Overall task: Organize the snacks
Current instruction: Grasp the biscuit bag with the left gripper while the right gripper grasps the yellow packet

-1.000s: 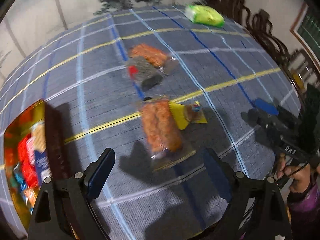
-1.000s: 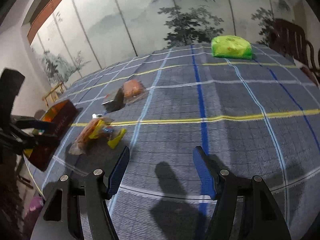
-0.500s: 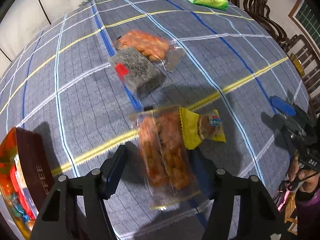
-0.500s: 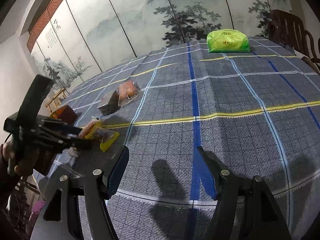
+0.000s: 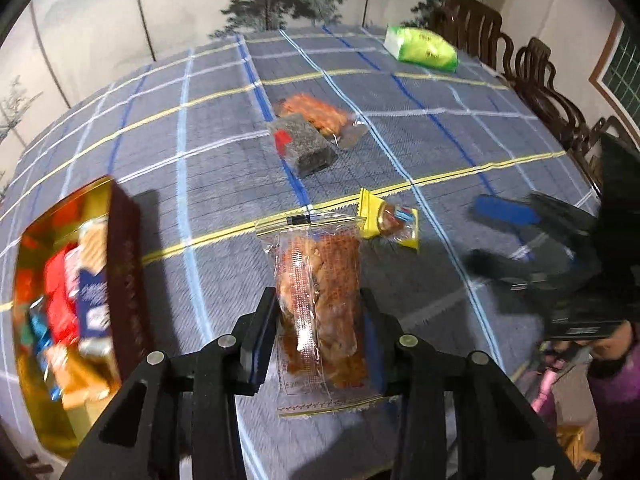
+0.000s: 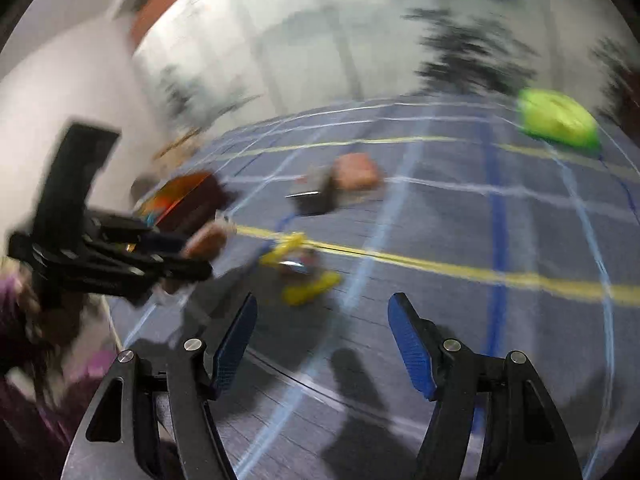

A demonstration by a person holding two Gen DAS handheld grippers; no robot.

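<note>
Snack bag [image 5: 320, 300] btwn left tool [image 5: 316, 336] pads

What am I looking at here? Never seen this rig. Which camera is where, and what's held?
No robot: a person carries a handheld two-finger gripper in each hand, with a fisheye camera on each looking along the fingers. In the left wrist view, the left gripper has just been closing and now pinches a clear bag of orange-brown snacks above the blue checked tablecloth. A gold tin of assorted snacks sits nearby. The blurred right wrist view shows the right gripper open, holding nothing.
</note>
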